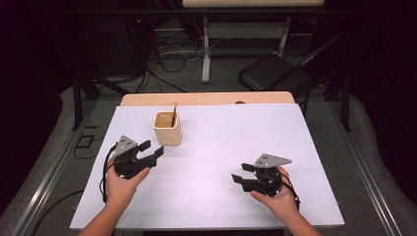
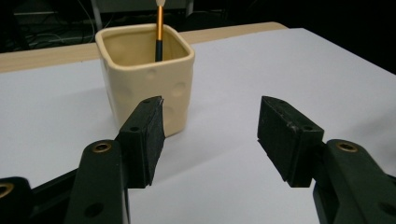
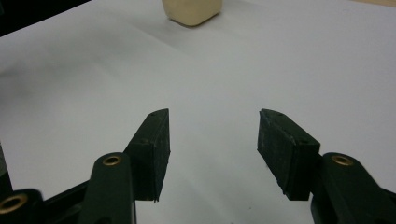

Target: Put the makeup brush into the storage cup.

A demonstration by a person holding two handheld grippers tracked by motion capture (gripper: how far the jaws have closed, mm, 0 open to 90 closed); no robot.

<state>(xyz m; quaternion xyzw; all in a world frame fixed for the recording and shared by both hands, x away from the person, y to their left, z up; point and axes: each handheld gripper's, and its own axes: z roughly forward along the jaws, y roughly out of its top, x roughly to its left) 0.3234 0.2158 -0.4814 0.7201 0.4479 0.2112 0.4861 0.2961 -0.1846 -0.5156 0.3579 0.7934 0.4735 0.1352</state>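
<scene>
With jaws parted and empty, the left gripper (image 1: 151,150) nears the glazed ceramic cup (image 1: 167,128): rigid, slippery, breakable; grip opposite walls squarely.

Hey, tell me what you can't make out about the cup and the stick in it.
- Stick: lower end hidden inside the cup, left gripper view; its tip meets the top edge.
- Cup: upper part cut off by the top edge, right gripper view.
- Stick: too small in the high view to identify.
</scene>
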